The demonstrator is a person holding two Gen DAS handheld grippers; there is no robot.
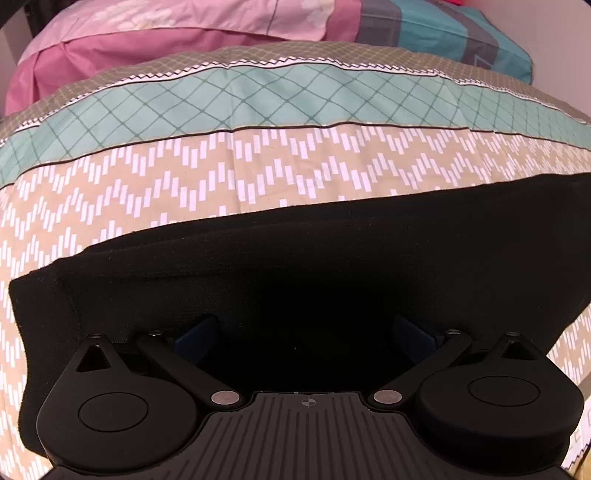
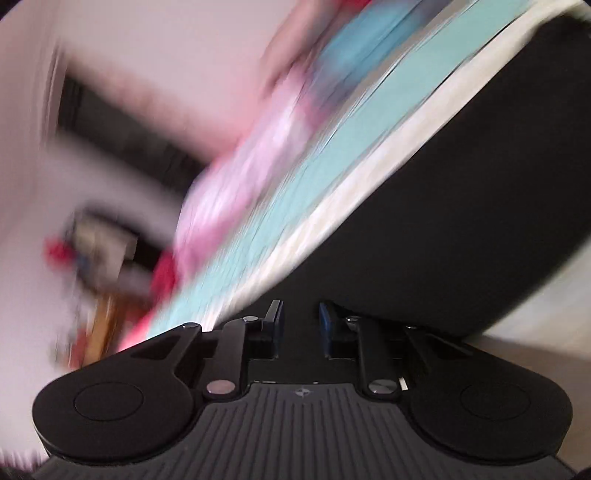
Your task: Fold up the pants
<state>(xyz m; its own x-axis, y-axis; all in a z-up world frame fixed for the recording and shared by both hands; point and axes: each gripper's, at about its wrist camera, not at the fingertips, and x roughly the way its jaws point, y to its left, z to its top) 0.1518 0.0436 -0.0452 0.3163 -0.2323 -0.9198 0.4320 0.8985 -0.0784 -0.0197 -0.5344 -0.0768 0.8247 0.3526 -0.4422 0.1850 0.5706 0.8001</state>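
Note:
The black pants [image 1: 314, 266] lie folded flat on the patterned bedspread [image 1: 184, 184], filling the lower half of the left wrist view. My left gripper [image 1: 306, 336] is open wide, its blue-padded fingers [image 1: 195, 338] resting low over the near part of the pants with nothing between them. The right wrist view is tilted and motion-blurred. There the pants [image 2: 461, 221] fill the right side. My right gripper [image 2: 300, 325] has its fingers [image 2: 275, 325] a narrow gap apart, with nothing seen between them, at the pants' near edge.
A pink pillow [image 1: 147, 48] and a teal and grey pillow [image 1: 461, 33] lie at the head of the bed. The bedspread has teal and beige bands. In the right wrist view a white wall [image 2: 147, 55] and blurred clutter [image 2: 96, 258] sit to the left.

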